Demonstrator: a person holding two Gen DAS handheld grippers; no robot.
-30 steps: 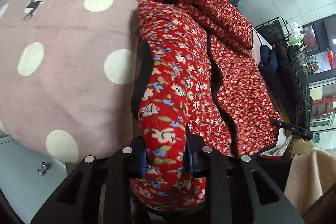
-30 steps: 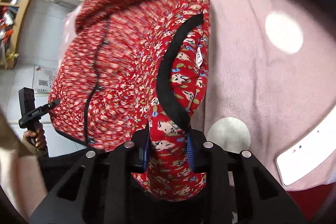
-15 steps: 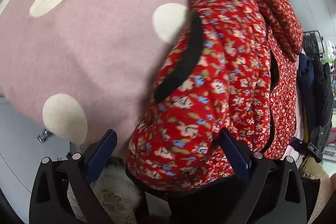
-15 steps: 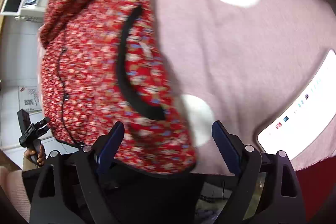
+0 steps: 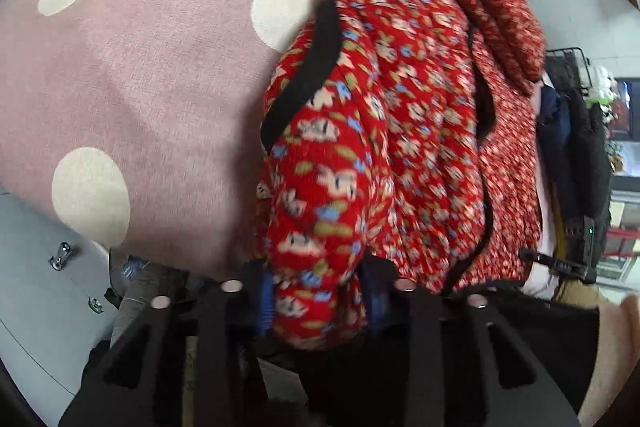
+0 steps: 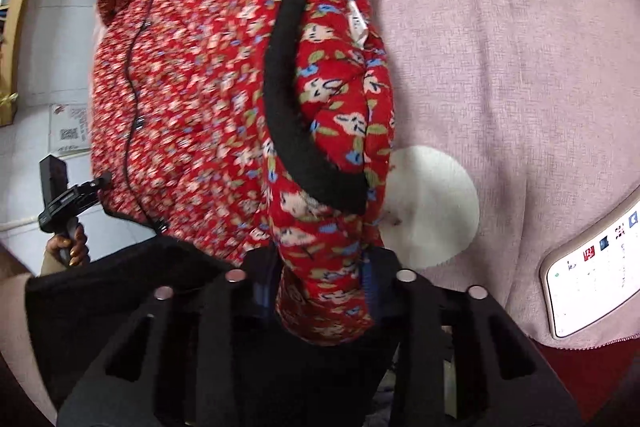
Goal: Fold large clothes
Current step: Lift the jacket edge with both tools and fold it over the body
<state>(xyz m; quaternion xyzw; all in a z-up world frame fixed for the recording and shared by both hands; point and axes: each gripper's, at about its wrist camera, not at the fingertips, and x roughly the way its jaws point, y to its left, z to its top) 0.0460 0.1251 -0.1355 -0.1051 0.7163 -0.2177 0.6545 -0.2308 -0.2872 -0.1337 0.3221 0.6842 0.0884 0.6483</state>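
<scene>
On the pink dotted blanket [image 5: 152, 99], red floral jacket [image 5: 400, 115] bunched up; left gripper [image 5: 318, 301] and right gripper [image 6: 320, 291] are closing, pads already pinching its padded hem. Thick fabric could squirm out mid-fold.

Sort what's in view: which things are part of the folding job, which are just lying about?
In the job:
- red floral jacket
- left gripper, closing on a jacket fold
- right gripper, closing on a jacket fold
- pink dotted blanket under it

Lying about:
- tablet, screen lit, on the blanket
- dark clothes hanging behind
</scene>
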